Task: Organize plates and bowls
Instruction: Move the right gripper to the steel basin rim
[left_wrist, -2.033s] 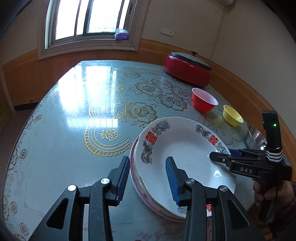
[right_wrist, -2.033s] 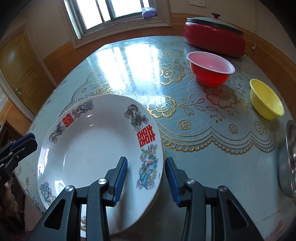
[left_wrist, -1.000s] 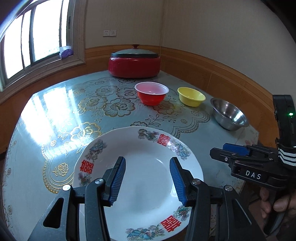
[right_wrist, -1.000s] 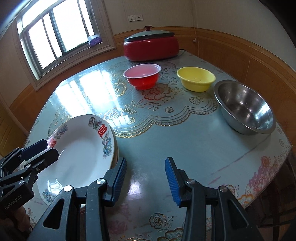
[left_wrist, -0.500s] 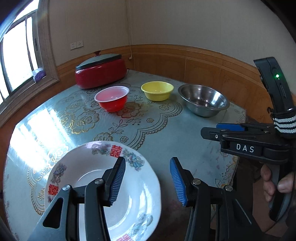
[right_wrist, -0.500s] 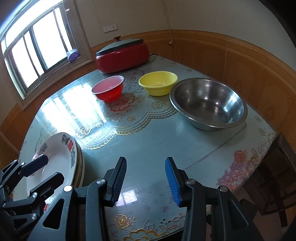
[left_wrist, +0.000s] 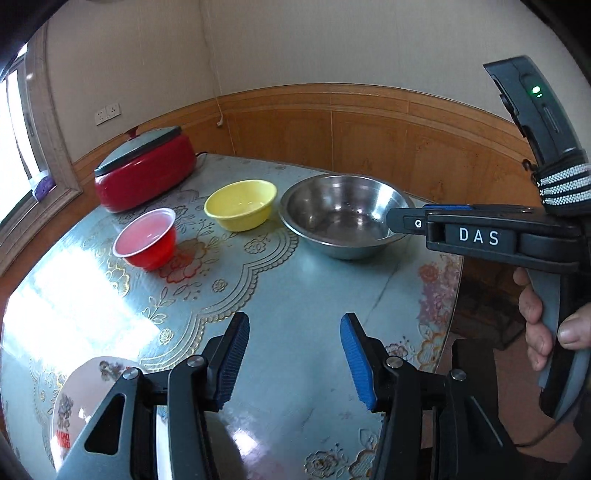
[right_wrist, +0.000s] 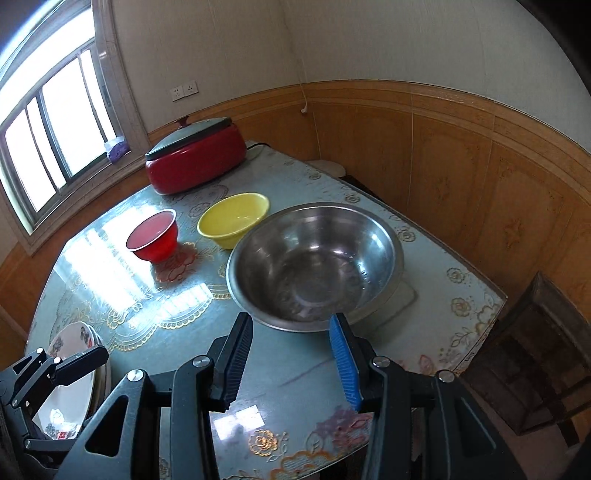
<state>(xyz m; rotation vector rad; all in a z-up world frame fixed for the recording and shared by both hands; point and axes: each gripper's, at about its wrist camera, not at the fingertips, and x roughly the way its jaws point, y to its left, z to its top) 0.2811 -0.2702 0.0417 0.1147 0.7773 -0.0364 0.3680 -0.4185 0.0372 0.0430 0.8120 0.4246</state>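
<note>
A round table (right_wrist: 303, 373) under a blue floral cover with gold scrollwork fills a corner room with wooden wainscot and a window on one side. The steel bowl (right_wrist: 314, 264) serves as landmark: it sits close to the table edge nearest the wall panelling. Just beside it, toward the window, is the yellow bowl (right_wrist: 232, 218); the two rims look very close or touching, and I cannot tell which. Beyond the yellow one, apart from it, stands the red bowl (right_wrist: 153, 236). Behind those two, farther from the steel bowl, sits a red lidded cooker (right_wrist: 195, 160). Well apart from the steel bowl, at the table's opposite edge, lies the plate stack (right_wrist: 70, 376).

The right gripper (right_wrist: 290, 363) hovers just short of the steel bowl's near rim, jaws spread and empty. The left gripper (left_wrist: 291, 360) is likewise spread wide and holds nothing, over bare cloth between the plates and the bowls.

By my judgement the steel bowl is stiff, light for its size and slick; its thin rolled rim is the place to pinch, wall between the pads. The yellow and red bowls look like light plastic, also best taken by the rim. The plates look ceramic, heavy and breakable.

Count: three bowls, one of each colour; at least two stacked plates, the exact number hidden; one cooker.
</note>
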